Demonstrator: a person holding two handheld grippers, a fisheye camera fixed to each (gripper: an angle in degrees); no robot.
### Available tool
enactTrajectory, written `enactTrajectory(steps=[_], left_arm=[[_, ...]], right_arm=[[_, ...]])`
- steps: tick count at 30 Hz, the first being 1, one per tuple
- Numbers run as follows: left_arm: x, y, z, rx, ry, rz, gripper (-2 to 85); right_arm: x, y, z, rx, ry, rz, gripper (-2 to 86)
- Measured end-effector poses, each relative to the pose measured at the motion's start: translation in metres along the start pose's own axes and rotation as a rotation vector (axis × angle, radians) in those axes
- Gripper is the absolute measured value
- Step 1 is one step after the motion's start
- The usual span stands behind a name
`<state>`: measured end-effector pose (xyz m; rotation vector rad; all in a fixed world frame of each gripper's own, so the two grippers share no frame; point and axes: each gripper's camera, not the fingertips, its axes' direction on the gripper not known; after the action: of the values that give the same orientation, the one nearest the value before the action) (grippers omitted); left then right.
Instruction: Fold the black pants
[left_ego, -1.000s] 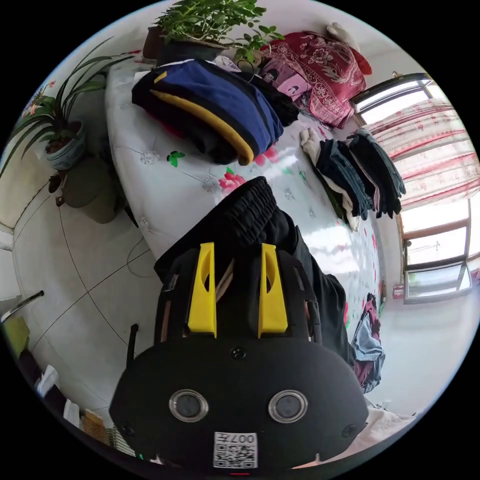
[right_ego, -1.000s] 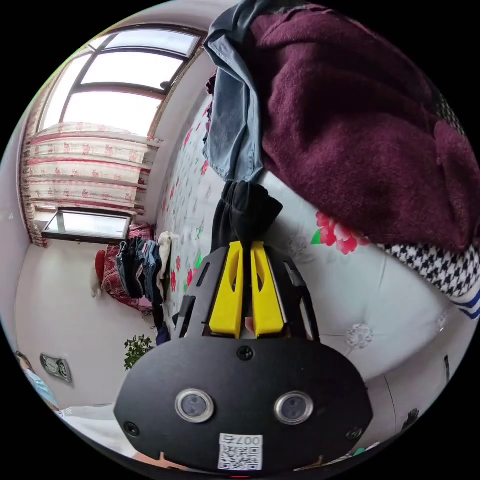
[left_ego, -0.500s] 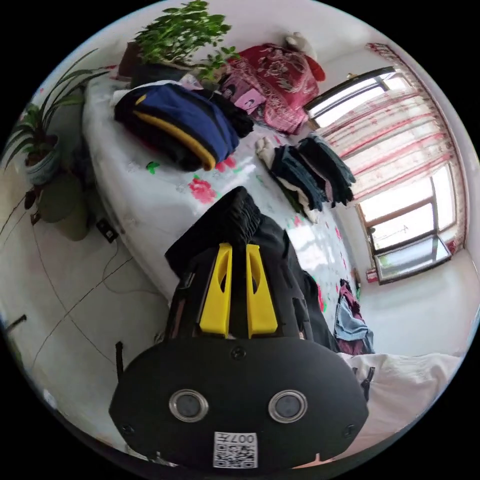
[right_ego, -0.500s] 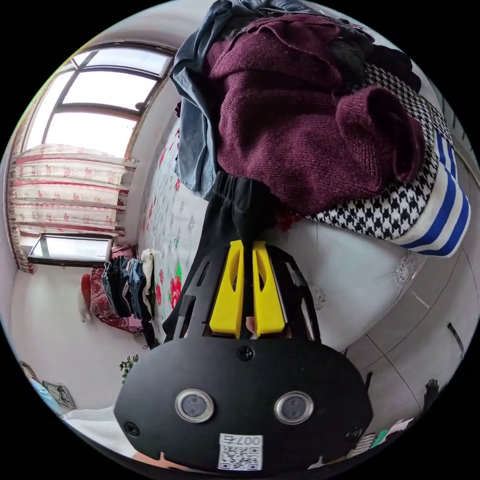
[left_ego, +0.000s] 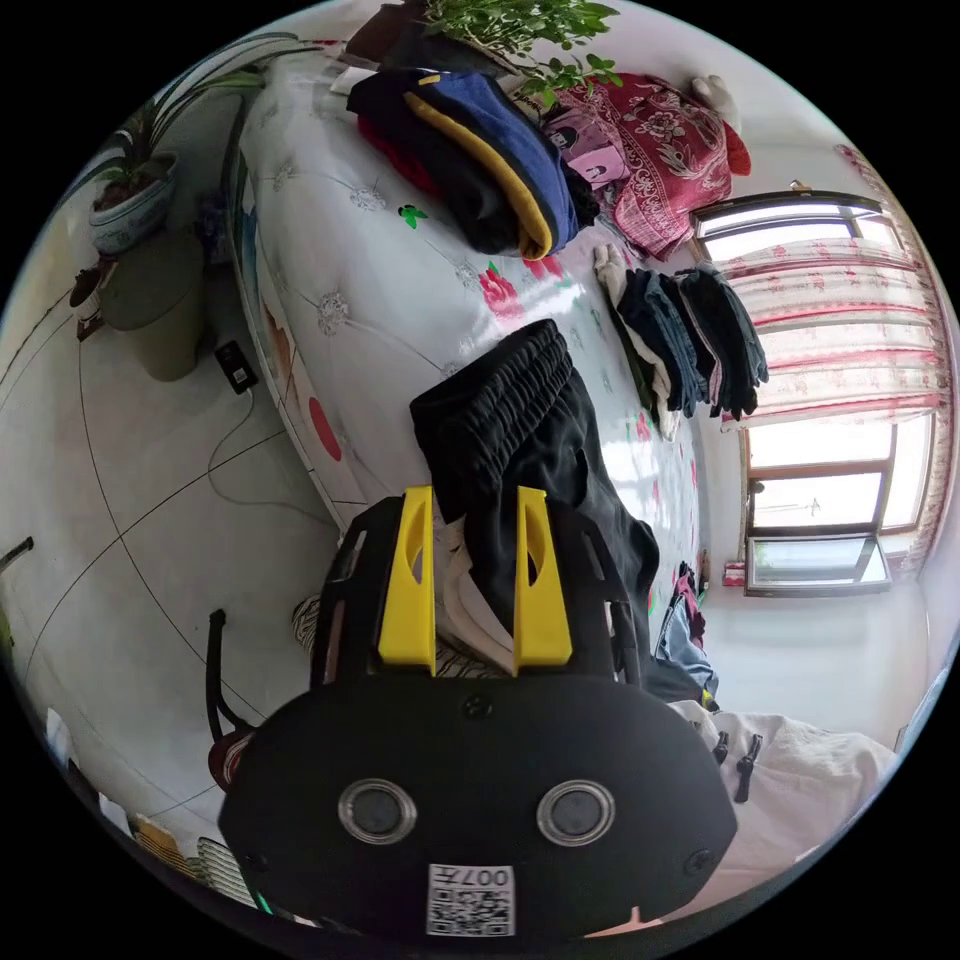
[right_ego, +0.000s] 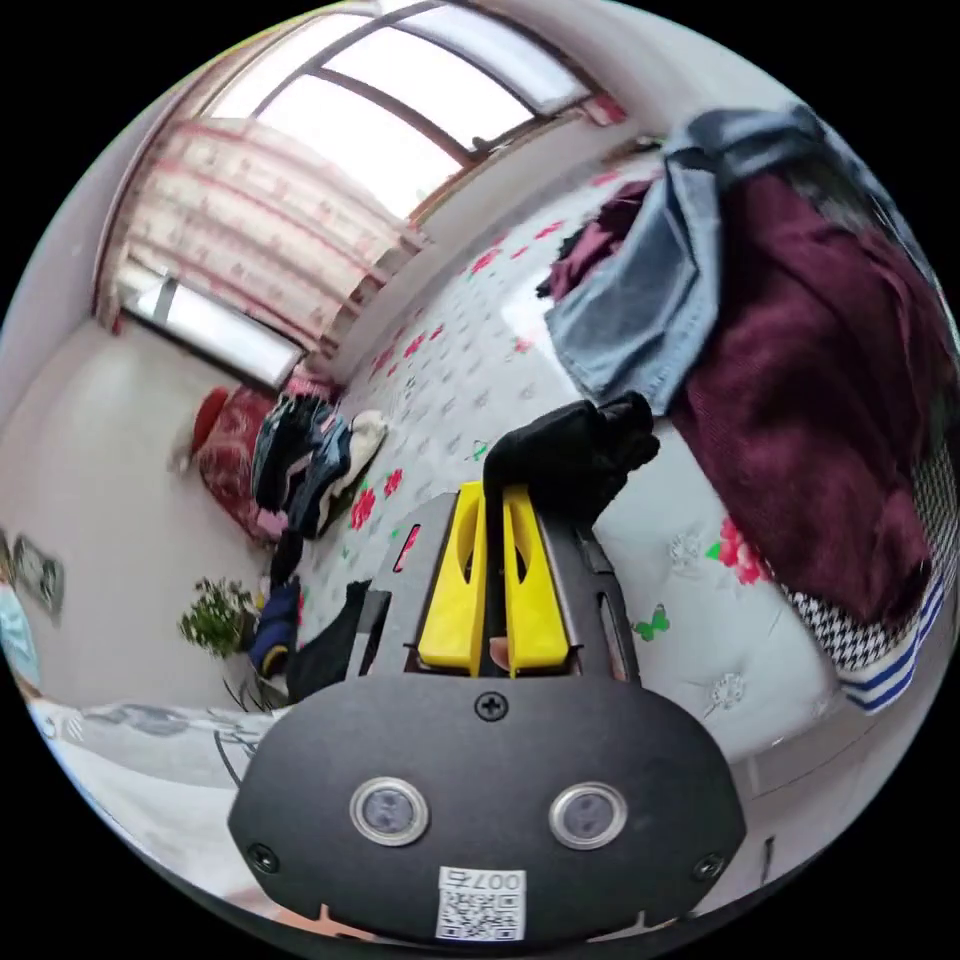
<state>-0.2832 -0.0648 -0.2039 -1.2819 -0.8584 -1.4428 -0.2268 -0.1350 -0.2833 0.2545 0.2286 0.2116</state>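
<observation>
Black pants (left_ego: 520, 420) released by left gripper (left_ego: 472, 500), jaws reopened, right gripper (right_ego: 494, 495) still clamped.

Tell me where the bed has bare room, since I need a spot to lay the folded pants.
Free: the flowered bedcover between the black pants, the navy-and-yellow pile and the dark folded stack. Crowded: the far end, under the maroon sweater and denim garment.

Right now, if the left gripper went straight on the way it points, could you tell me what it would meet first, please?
The left gripper is open, and the black pants already lie between its fingers, so it would likely push into their gathered waistband on the floral bed first; depth is hard to judge.
</observation>
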Motion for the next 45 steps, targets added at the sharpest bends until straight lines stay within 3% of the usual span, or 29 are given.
enactTrajectory(steps=[3, 6, 7, 9, 11, 17, 24, 25, 28, 32, 37, 42, 45], left_arm=[[-0.004, -0.004, 0.003, -0.005, 0.03, 0.008, 13.0], [-0.004, -0.016, 0.02, -0.039, 0.045, 0.014, 13.8], [-0.003, -0.02, 0.026, -0.05, 0.035, 0.021, 13.9], [-0.003, -0.025, 0.033, -0.06, 0.008, 0.017, 13.8], [-0.006, -0.029, 0.035, -0.068, 0.019, 0.015, 13.7], [-0.005, -0.03, 0.038, -0.053, 0.043, 0.033, 13.8], [0.012, -0.041, 0.054, -0.104, -0.053, 0.103, 13.3], [0.011, -0.041, 0.054, -0.101, -0.05, 0.095, 12.9], [0.004, -0.042, 0.05, -0.078, -0.005, 0.083, 11.9], [-0.015, -0.044, 0.05, -0.037, 0.023, 0.018, 12.0], [-0.029, -0.057, 0.073, -0.063, 0.073, -0.014, 14.9], [-0.006, -0.066, 0.106, -0.094, -0.037, 0.05, 16.2], [-0.004, -0.065, 0.117, -0.102, -0.054, 0.039, 15.3]], right_arm=[[-0.135, 0.03, 0.06, -0.129, 0.012, -0.4, 1.1], [-0.225, 0.099, 0.156, -0.31, -0.039, -0.632, 2.6], [-0.236, 0.115, 0.179, -0.37, -0.058, -0.662, 3.0], [-0.266, 0.172, 0.264, -0.666, -0.138, -0.712, 4.4], [-0.279, 0.2, 0.292, -0.746, -0.167, -0.707, 5.4], [-0.318, 0.233, 0.299, -0.603, -0.014, -0.862, 8.6], [-0.338, 0.287, 0.412, -0.764, 0.162, -0.941, 6.7], [-0.337, 0.285, 0.406, -0.692, 0.114, -0.945, 6.0], [-0.315, 0.265, 0.403, -0.728, 0.033, -0.779, 3.0], [-0.33, 0.263, 0.369, -0.619, 0.034, -0.857, 1.9], [-0.319, 0.283, 0.403, -0.799, 0.062, -0.796, 3.2], [-0.297, 0.25, 0.346, -0.537, -0.018, -0.598, 3.3], [-0.266, 0.232, 0.322, -0.484, -0.015, -0.504, 2.9]])
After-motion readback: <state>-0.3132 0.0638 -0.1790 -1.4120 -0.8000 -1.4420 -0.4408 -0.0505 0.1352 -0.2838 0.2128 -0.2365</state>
